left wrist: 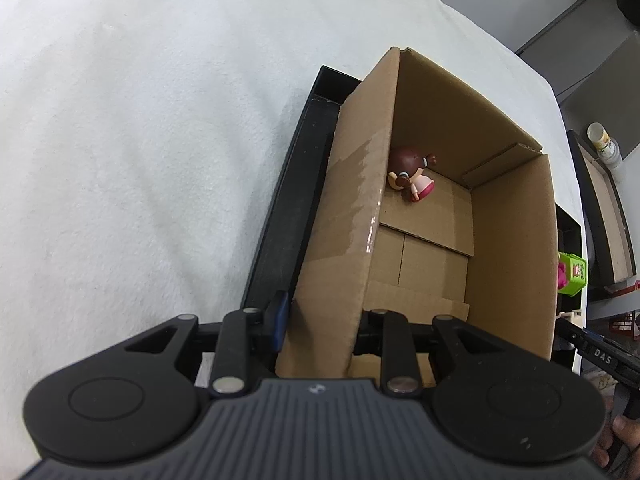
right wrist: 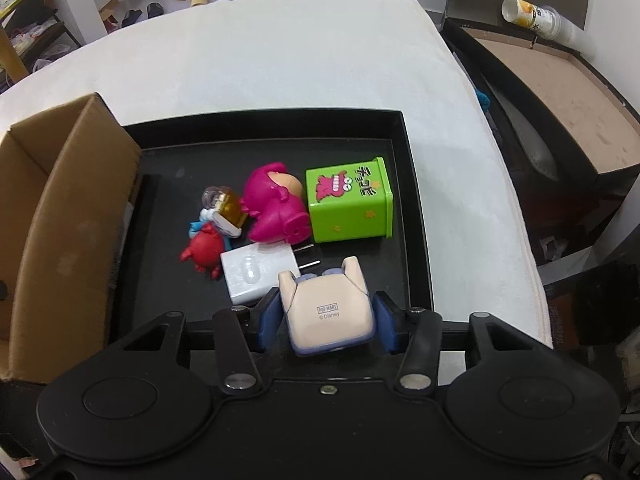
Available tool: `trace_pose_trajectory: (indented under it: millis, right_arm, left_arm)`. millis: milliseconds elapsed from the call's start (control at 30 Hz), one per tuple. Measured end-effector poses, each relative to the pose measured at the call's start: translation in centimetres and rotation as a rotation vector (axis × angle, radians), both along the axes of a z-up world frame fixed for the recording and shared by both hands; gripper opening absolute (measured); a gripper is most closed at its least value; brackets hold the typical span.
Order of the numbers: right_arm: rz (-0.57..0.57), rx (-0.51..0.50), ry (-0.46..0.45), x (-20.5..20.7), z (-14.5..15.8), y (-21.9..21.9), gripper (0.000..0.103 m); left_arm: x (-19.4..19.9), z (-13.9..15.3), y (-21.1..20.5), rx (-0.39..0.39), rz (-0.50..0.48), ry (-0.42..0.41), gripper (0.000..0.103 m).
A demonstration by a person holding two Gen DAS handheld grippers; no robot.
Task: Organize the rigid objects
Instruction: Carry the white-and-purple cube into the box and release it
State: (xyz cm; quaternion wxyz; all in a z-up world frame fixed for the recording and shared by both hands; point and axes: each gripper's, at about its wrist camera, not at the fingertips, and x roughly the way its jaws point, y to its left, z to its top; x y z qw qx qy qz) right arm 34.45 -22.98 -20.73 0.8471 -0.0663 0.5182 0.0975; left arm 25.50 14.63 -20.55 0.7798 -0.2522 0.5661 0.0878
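My left gripper (left wrist: 318, 322) is shut on the near wall of the open cardboard box (left wrist: 352, 208), one finger outside, one inside. A small doll figure (left wrist: 412, 178) with brown hair and a pink dress lies on the box floor at the far left corner. My right gripper (right wrist: 326, 318) is shut on a cream toy figure (right wrist: 326, 308) and holds it above the near edge of the black tray (right wrist: 414, 216). In the tray lie a green tin (right wrist: 350, 200), a magenta figure (right wrist: 276, 208), a red figure (right wrist: 204, 252), a white charger (right wrist: 256, 276) and a small amber bottle (right wrist: 228, 206).
The box (right wrist: 60, 216) stands in the tray's left part. The tray rests on a white cloth-covered table (right wrist: 280, 52). A second table (right wrist: 560, 92) with a drink bottle (right wrist: 532, 16) stands to the right. The green tin also shows in the left wrist view (left wrist: 574, 278).
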Motion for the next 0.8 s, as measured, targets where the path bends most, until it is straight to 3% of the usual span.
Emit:
trace_pose_trajectory:
  millis: [333, 600, 800]
  right_arm:
    - [0.045, 0.050, -0.048, -0.9, 4.3, 2.7, 0.048]
    - [0.097, 0.109, -0.108, -1.0, 8.1, 6.2, 0.048]
    - [0.137, 0.145, -0.129, -0.6, 9.5, 9.3, 0.048]
  left_arm:
    - [-0.2, 1.1, 0.1, 0.020, -0.012, -0.025, 0.028]
    - [-0.5, 2.7, 0.1, 0.065, -0.034, -0.096, 0.029]
    - [-0.6, 2.1, -0.3, 0.035, -0.053, -0.082, 0.025]
